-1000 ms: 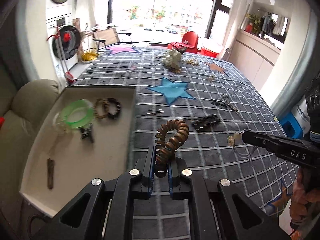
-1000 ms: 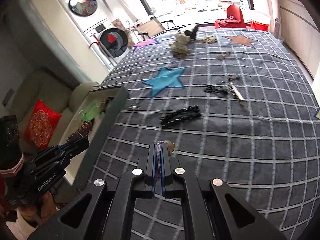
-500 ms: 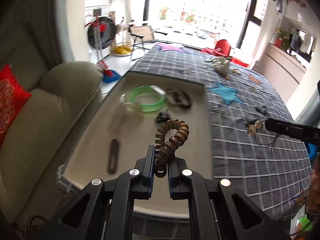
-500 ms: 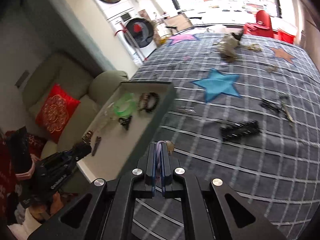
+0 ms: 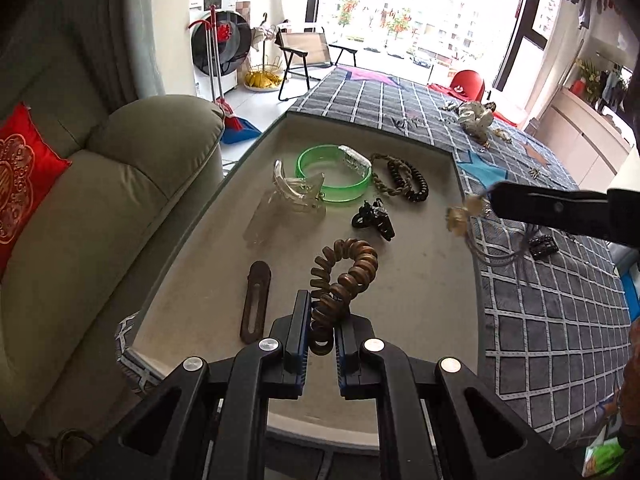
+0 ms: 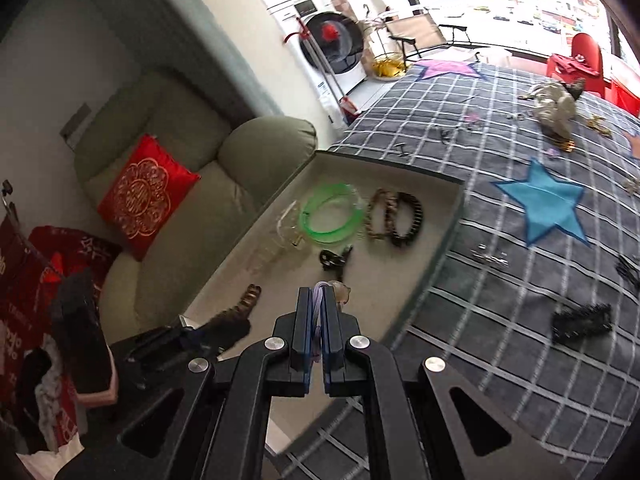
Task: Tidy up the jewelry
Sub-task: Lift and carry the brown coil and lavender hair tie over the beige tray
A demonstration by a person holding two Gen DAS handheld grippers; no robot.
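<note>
The jewelry is being gathered into the shallow beige tray (image 5: 440,280) at the near left edge of the checked bed (image 5: 560,320). The left gripper (image 5: 322,320) is pinching a brown coiled hair tie (image 5: 344,276) in its fingers above the tray's near end. The right gripper (image 6: 318,320), fingers pressed on a thin purple cord with a pale charm (image 6: 342,294), is hanging over the tray's right edge. A green bangle (image 5: 334,178), black coil (image 5: 408,180), black clip (image 5: 374,218) and brown clip (image 5: 254,302) are already lying inside. Next, seemingly, each piece needs lowering onto bare tray floor before the fingers are spreading
</note>
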